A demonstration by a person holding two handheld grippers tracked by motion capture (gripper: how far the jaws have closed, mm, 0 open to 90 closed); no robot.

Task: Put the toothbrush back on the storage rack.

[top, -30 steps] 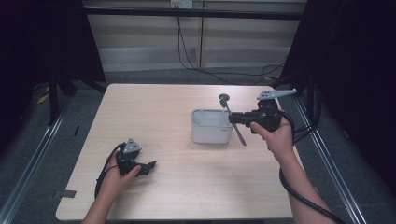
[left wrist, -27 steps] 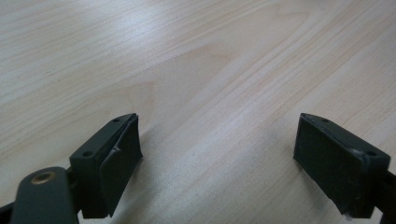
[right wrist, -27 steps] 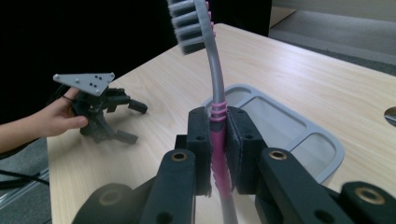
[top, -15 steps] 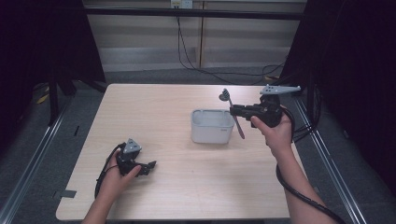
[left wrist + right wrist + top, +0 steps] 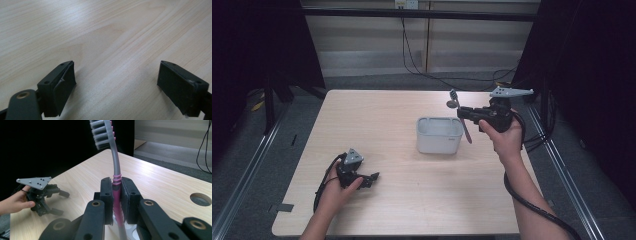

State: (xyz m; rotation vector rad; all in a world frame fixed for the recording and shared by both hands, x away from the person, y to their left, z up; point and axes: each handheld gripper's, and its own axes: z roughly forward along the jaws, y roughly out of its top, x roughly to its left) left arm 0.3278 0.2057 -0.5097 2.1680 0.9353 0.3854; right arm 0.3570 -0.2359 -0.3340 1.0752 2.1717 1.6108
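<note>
Light wooden table (image 5: 412, 210); white tub (image 5: 439, 136) right of centre; left tool (image 5: 371, 180) resting near front-left.

No readable text, labels, brands, numbers or signs anywhere

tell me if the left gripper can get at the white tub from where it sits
Probably yes. The left gripper rests open on the table, and only bare wood lies between it and the tub; the right gripper holds a toothbrush beside the tub.

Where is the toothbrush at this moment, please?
In the high view the toothbrush is clamped in the right gripper, right of centre, above the white tub's right edge.
</note>
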